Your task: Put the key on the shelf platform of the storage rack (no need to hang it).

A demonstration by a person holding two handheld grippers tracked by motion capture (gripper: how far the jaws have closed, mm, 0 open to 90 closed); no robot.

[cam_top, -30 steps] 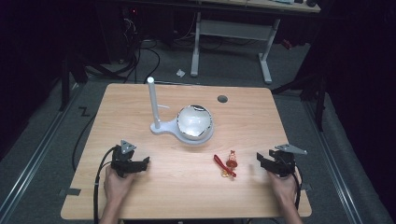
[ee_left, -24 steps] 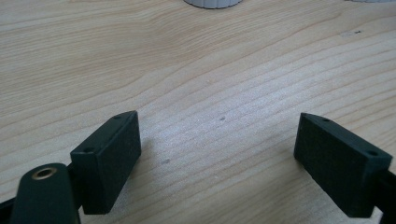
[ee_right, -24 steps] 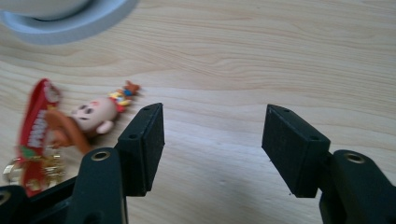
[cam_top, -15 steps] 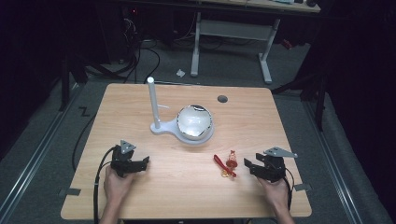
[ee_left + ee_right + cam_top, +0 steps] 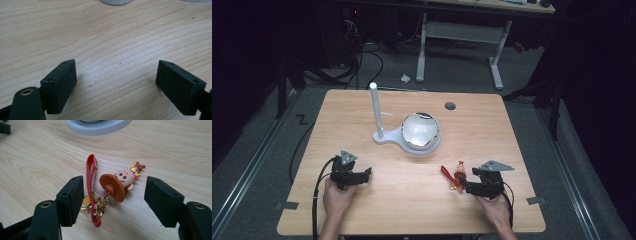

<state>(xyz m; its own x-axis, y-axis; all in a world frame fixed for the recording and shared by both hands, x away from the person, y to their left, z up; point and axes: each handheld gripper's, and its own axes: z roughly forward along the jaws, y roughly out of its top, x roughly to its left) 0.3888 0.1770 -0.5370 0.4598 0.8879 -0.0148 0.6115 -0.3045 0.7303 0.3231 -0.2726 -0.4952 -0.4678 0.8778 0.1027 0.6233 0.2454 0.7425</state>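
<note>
A keychain lies on the wooden table: a small cowboy figure with a brown hat, a red strap and gold rings. In the high view the keychain sits right of centre near the front. My right gripper stands open around it, its jaws having just been opening; the figure and strap lie between the pads, untouched. That right gripper points left in the high view. My left gripper rests open at the front left, and in its own view the left gripper has bare wood between its jaws.
A white stand with an upright post and a round shiny bowl-like dish sits at mid table. A dark round hole marks the far right of the tabletop. Cables trail from both grippers toward the front edge.
My right gripper has moved left up to the keychain and its jaws have spread apart. The left gripper has stayed put.
</note>
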